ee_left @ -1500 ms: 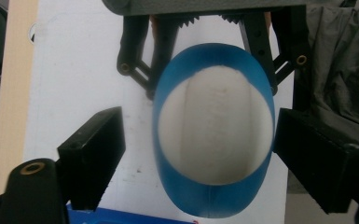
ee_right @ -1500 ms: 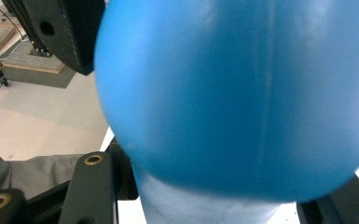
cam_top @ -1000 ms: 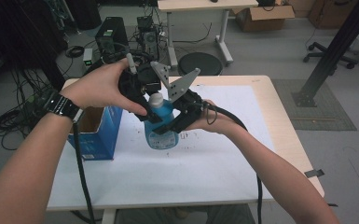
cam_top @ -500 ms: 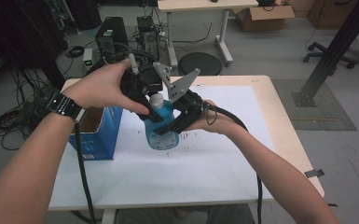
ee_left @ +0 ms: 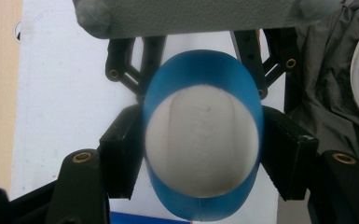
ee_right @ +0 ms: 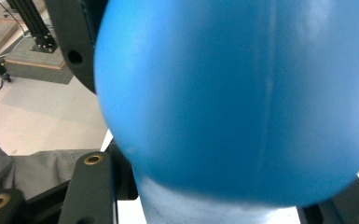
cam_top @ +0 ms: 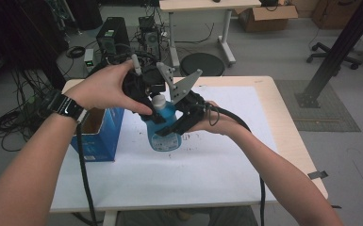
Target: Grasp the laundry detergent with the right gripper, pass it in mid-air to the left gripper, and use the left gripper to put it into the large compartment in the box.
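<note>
I see both grippers crowded round the blue bottle (cam_top: 164, 128) mid-table, no gap between them. Open blue box (cam_top: 97, 133) blocks the 9 o'clock side, just beside the left hand (cam_top: 104, 87). White sheet (cam_top: 226, 155) from 3 to 6 o'clock is open for passage.

Blue bottle (cam_top: 165, 127): smooth glossy plastic; white cap (ee_left: 203, 140) matt; table (cam_top: 283, 122) wood-edged.

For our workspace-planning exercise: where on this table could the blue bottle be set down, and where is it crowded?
Free: the white sheet between the blue plastic bottle and the table's near edge, and its right part toward the bare wooden rim. Crowded: the left side, where the open blue cardboard box stands beside both grippers.
</note>
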`<state>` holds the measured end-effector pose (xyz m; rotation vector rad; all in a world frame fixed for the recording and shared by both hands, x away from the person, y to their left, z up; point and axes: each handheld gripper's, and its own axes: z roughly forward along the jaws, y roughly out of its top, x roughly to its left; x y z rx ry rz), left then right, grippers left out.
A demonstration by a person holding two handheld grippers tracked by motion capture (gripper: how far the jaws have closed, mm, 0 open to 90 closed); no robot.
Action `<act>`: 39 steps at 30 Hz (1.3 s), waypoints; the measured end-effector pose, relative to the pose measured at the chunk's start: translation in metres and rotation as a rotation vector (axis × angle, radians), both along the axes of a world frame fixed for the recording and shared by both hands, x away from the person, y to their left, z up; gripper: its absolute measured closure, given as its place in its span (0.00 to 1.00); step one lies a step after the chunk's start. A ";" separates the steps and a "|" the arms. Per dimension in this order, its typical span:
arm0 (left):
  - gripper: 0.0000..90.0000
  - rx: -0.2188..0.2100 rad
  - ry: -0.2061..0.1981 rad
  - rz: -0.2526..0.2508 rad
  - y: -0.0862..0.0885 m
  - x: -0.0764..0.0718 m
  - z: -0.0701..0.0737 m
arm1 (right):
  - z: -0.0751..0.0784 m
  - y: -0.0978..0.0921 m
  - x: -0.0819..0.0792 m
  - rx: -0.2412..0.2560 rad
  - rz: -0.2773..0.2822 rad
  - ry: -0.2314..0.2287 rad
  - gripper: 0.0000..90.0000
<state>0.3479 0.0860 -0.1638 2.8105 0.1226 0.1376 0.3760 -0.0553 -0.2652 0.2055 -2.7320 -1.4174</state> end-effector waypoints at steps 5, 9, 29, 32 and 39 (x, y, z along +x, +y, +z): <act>0.42 0.003 0.022 0.019 -0.001 0.002 0.002 | 0.000 0.000 0.002 0.003 0.011 0.019 0.47; 0.42 0.006 0.040 0.060 -0.001 0.005 0.003 | 0.000 -0.002 0.004 0.019 0.003 0.042 0.35; 0.42 0.036 -0.041 0.640 0.053 0.026 0.055 | -0.006 -0.084 0.029 -0.406 -0.164 0.011 0.08; 0.43 -0.008 -0.071 0.811 0.073 0.030 0.067 | 0.000 -0.104 0.031 -0.456 -0.202 -0.002 0.08; 0.43 -0.018 -0.082 1.031 0.104 0.035 0.076 | 0.010 -0.137 0.032 -0.509 -0.268 -0.016 0.08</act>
